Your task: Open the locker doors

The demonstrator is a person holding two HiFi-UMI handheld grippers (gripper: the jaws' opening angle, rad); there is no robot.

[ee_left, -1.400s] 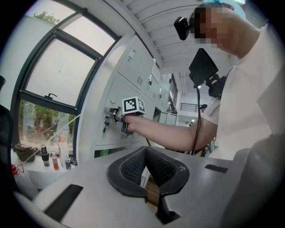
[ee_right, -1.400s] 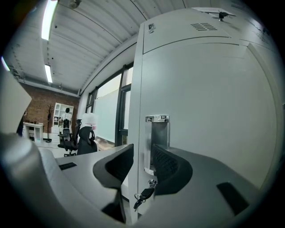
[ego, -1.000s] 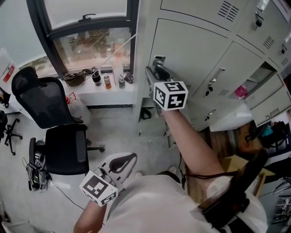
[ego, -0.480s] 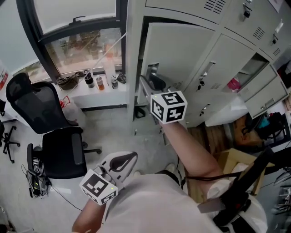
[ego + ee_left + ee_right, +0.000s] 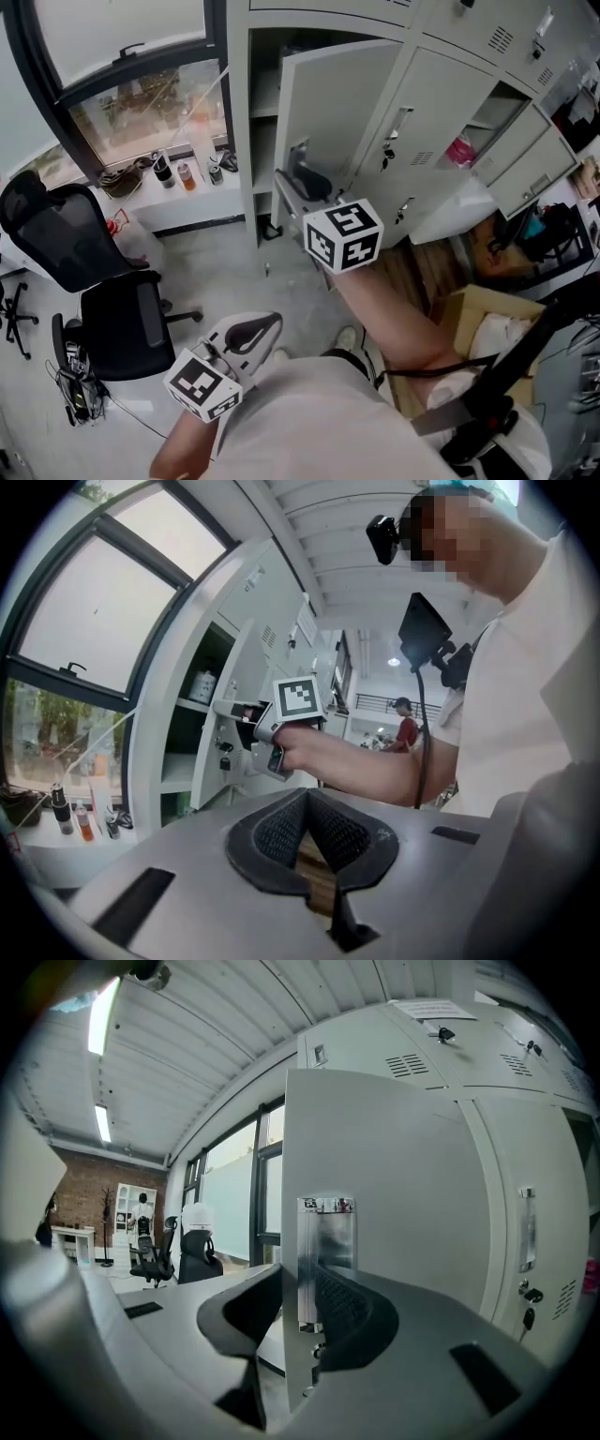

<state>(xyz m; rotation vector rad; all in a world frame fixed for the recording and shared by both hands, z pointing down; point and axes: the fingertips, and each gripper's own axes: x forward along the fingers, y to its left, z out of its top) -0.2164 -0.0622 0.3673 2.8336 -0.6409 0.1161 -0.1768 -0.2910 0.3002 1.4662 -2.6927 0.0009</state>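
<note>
One blurred handle (image 5: 325,1260), perhaps gripped.

wear: white short-sleeved shirt (image 5: 319,422) | left tool (image 5: 251,335), right tool (image 5: 305,180): grey, black mesh pads (image 5: 279,834) | cubes (image 5: 343,236): white, black square markers

At my nine o'clock a black mesh office chair (image 5: 122,323) stands on the pale grey floor (image 5: 225,272), with a tangle of black cables (image 5: 70,375) at its eight o'clock. At eleven o'clock a black-framed window (image 5: 141,103) rises over a white sill (image 5: 178,202) carrying a few small bottles (image 5: 187,175) and a coil of dark cord (image 5: 119,181). An open brown cardboard box (image 5: 469,314) sits at four o'clock. Far off stands a person in a red top (image 5: 406,728).
</note>
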